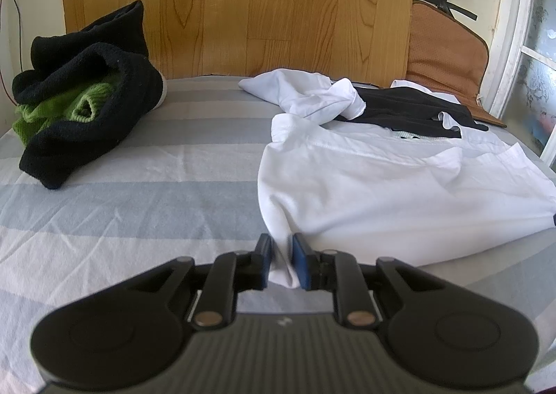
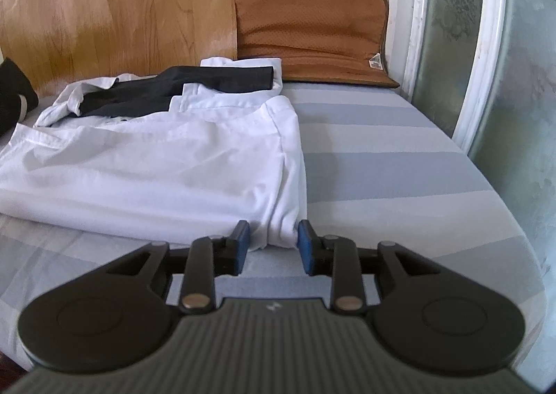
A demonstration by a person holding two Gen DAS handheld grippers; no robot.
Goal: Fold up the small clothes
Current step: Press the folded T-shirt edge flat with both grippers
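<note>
Pinched between the left gripper's [image 1: 279, 256] blue pads, the white garment's [image 1: 382, 185] near corner stays anchored; its body spreads toward 1 o'clock on the striped bed [image 1: 139, 202]. Right gripper [image 2: 272, 244] jaws stand apart, straddling the opposite corner unpressed, probably releasing.

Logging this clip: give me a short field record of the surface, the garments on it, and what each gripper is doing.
surface: striped bed sheet
main garment: white shirt, laid flat with a black piece at its far end
other clothes: black and green pile, far left
left gripper: shut on a near corner of the shirt
right gripper: open, other near corner between the pads, unpinched
backdrop: brown cushion
</note>
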